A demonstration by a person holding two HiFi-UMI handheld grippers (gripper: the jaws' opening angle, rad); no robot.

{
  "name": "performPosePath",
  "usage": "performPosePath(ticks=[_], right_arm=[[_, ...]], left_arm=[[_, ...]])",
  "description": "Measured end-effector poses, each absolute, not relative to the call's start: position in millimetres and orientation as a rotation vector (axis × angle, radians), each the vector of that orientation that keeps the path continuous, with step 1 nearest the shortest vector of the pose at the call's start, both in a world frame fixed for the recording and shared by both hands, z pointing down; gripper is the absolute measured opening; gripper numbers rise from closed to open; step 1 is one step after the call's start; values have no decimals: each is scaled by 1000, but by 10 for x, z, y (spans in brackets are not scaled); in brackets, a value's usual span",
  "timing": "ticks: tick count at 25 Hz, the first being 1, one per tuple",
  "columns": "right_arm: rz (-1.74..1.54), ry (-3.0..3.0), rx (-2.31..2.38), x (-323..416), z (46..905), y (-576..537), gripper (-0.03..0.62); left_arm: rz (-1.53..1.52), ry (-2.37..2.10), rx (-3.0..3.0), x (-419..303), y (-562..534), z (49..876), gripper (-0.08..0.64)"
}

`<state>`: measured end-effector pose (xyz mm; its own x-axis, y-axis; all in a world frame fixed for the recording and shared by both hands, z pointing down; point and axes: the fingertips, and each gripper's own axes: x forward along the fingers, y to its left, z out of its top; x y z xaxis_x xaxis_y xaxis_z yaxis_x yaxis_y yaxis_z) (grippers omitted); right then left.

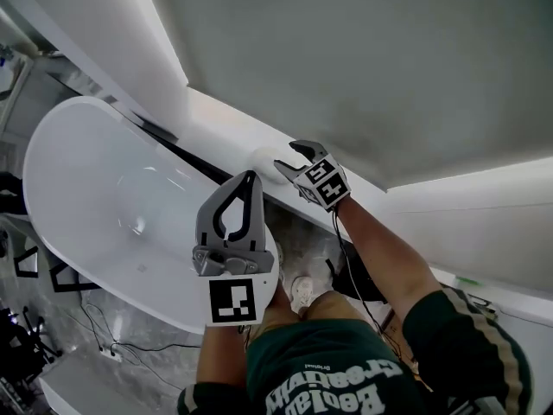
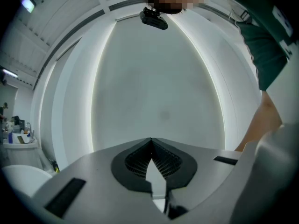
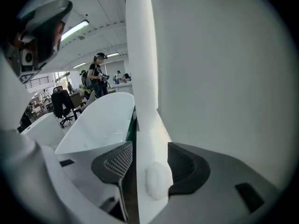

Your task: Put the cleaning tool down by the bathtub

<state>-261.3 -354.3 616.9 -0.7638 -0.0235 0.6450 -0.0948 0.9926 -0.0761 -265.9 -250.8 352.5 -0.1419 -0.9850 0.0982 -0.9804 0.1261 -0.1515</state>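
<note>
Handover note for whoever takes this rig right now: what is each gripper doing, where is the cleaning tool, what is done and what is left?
Left gripper: jaws together, nothing between them.
Right gripper: jaws apart around the white fluffy round cleaning pad. One jaw touches it and the other is clear of it.
The pad rests on the white ledge beside the white oval bathtub.
Done: the pad appears set down and released.
Left: probably just back the right gripper away without dragging the pad.
</note>
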Motion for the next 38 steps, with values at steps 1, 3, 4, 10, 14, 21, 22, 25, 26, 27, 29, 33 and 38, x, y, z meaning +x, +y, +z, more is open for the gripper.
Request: performPosePath(ticks=[1, 3, 4, 10, 14, 21, 22, 25, 26, 27, 29, 33, 38], right_arm=[[132, -2467, 90, -2574, 6024, -3523, 224], [130, -2525, 101, -2469, 5703, -3446, 224], [120, -2553, 104, -2413, 5538, -3406, 224], [104, -2750, 149, -2082, 4591, -3300, 224], [11, -2848, 134, -1778, 3915, -3169, 224], [-56, -3042, 192, -992, 2919, -2990, 222], [-42, -3070, 196, -873, 2804, -2941, 222], [-51, -3146, 206, -572, 2480, -2784, 222], [-72, -3163, 208, -481, 2391, -2726, 222], [-95, -3175, 208, -394, 2315, -2665, 222], [-144, -3191, 209, -226, 2192, -2544, 221], [-201, -3213, 242, 45, 2076, -2381, 197], [-251, -3221, 275, 340, 1970, -2192, 101]], left_arm=[[-279, 2328, -2043, -2598, -2510, 3476, 5], [-274, 2319, -2051, -2468, -2498, 3385, 5], [-273, 2313, -2055, -2404, -2495, 3339, 5], [-241, 2234, -2080, -2030, -2556, 3039, 5], [-263, 2187, -2071, -1761, -2522, 2758, 5], [-225, 2210, -2046, -1313, -2375, 2449, 5], [-228, 2200, -2042, -1237, -2346, 2400, 5], [-263, 2142, -2022, -1012, -2267, 2234, 5], [-273, 2129, -2018, -939, -2238, 2193, 5], [-280, 2124, -2016, -873, -2207, 2163, 5], [-284, 2132, -2021, -758, -2147, 2135, 5], [-267, 2132, -2035, -563, -2047, 2124, 5], [-265, 2095, -2045, -273, -1922, 2040, 5]])
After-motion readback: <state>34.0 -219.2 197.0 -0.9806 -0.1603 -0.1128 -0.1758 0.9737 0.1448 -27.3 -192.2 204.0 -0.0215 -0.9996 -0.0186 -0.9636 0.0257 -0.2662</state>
